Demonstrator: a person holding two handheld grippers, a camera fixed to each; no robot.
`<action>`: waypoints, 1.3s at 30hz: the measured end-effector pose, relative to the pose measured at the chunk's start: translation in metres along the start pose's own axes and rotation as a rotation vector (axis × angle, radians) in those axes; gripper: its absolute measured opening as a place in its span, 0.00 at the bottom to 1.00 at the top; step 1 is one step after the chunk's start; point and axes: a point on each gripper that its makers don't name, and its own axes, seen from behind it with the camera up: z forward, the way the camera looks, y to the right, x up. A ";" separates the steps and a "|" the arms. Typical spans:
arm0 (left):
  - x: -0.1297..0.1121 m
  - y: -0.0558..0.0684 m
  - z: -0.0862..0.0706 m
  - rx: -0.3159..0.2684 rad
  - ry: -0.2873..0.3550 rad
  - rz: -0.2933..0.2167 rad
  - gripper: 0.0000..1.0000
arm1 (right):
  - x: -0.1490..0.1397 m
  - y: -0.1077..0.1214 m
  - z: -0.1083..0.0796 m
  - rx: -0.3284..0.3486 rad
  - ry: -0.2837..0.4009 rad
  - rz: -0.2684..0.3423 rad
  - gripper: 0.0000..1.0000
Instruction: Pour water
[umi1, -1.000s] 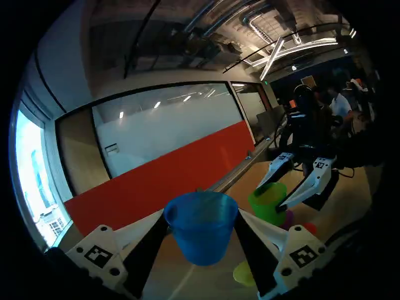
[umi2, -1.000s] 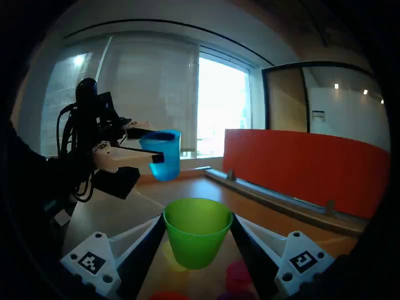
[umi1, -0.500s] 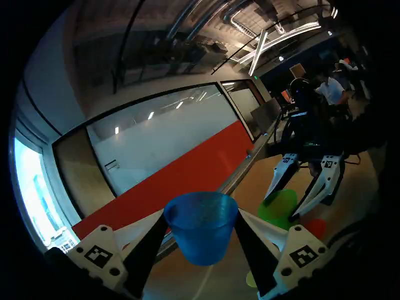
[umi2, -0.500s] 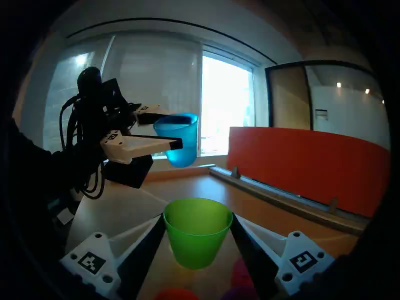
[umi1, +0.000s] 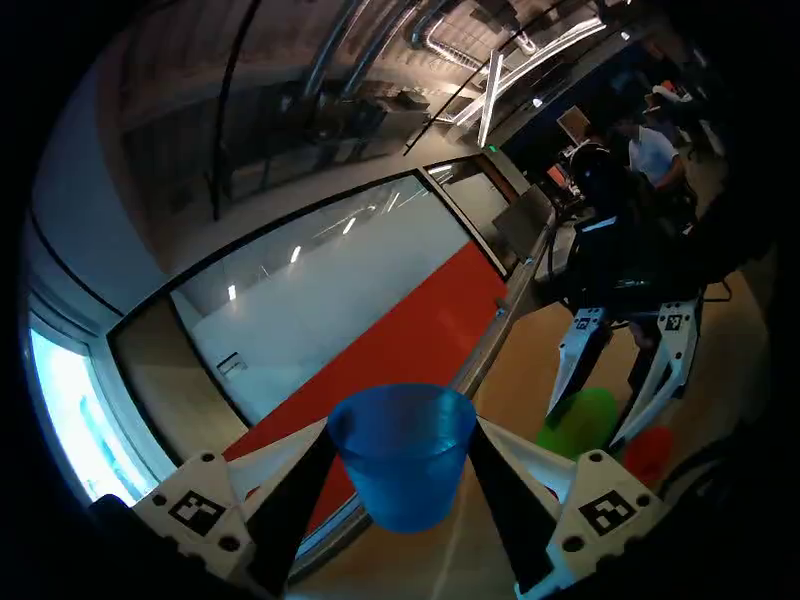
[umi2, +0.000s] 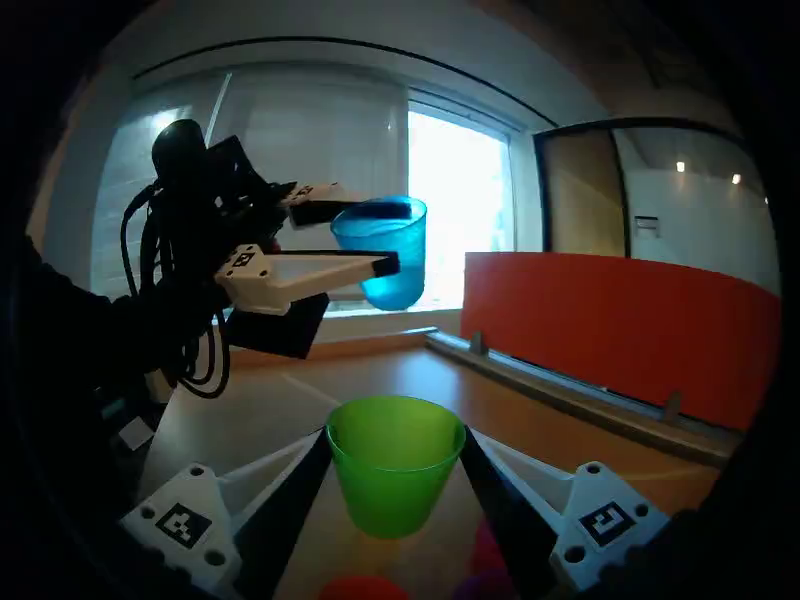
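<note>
The left gripper (umi1: 402, 440) clamped a blue cup (umi1: 402, 475) in its fingers, higher than the green cup (umi2: 395, 490) that the right gripper (umi2: 396, 442) clamped above the surface (umi2: 290, 395).

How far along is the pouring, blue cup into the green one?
Done: the left gripper is shut on the blue cup, the right gripper on the green cup, both off the table. In hand: the blue cup hangs higher than the green, roughly upright. Left: bring it over the green rim and tip; nothing is pouring yet.
</note>
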 end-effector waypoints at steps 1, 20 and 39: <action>0.001 0.000 0.000 -0.002 0.002 0.009 0.87 | 0.000 0.000 0.000 0.002 0.000 0.000 0.92; 0.015 0.010 0.015 -0.022 0.014 0.165 0.87 | -0.002 -0.006 -0.003 0.019 0.002 0.008 0.92; 0.023 0.008 0.021 -0.015 0.029 0.265 0.87 | -0.001 -0.010 -0.004 0.027 0.000 -0.008 0.92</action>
